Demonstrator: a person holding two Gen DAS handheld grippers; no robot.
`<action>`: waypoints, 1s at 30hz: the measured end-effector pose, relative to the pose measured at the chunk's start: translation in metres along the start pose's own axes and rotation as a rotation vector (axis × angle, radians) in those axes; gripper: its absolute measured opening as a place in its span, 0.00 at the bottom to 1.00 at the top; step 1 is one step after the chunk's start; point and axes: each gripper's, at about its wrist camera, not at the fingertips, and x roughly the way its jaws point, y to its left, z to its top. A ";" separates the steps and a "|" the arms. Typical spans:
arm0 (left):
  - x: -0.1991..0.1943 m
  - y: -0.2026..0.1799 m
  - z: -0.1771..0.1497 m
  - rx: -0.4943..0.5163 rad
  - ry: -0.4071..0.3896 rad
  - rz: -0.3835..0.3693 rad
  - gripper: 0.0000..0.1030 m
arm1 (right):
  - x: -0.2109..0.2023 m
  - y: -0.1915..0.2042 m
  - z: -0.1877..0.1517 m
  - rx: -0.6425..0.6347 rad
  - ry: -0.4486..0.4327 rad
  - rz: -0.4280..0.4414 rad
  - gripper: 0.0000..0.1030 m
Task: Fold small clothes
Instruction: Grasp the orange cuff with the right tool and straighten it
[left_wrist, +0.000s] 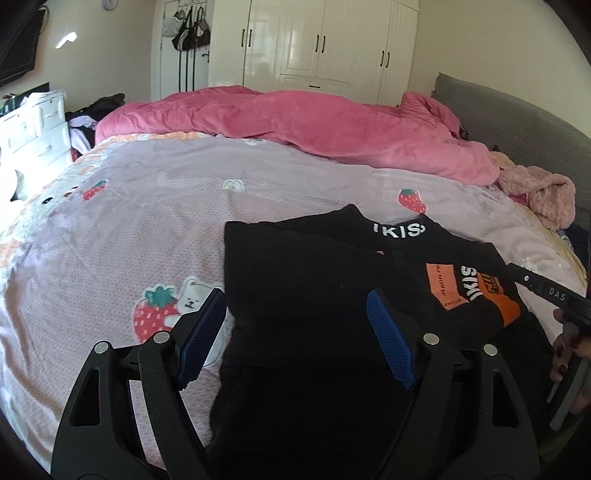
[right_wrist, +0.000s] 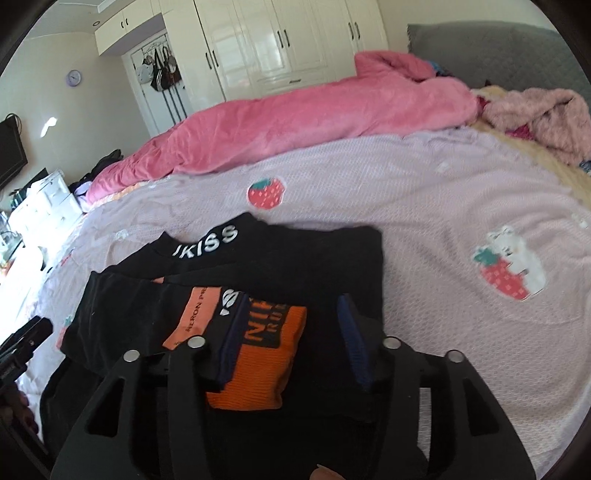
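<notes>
The left claw (left_wrist: 295, 332) and right claw (right_wrist: 291, 332) are both standing open, gripping nothing, hovering over the folded black sweater (left_wrist: 314, 266) lying on the bed (left_wrist: 147, 221).

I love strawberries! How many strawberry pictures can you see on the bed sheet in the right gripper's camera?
2. One plain strawberry sits beyond the black garment; another strawberry with a white bear lies to its right. A reddish scrap at the garment's left edge may be a third, mostly hidden.

Parted gripper (right_wrist: 291, 336) over black garment (right_wrist: 317, 258)
</notes>
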 end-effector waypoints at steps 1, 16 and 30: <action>0.005 -0.003 0.001 0.000 0.013 -0.016 0.69 | 0.005 0.000 -0.001 0.002 0.016 0.006 0.48; 0.052 -0.010 -0.012 0.005 0.141 -0.058 0.69 | -0.005 0.010 0.008 -0.032 -0.072 0.106 0.08; 0.054 -0.011 -0.012 0.009 0.143 -0.054 0.69 | 0.024 -0.008 0.000 -0.033 0.027 -0.127 0.02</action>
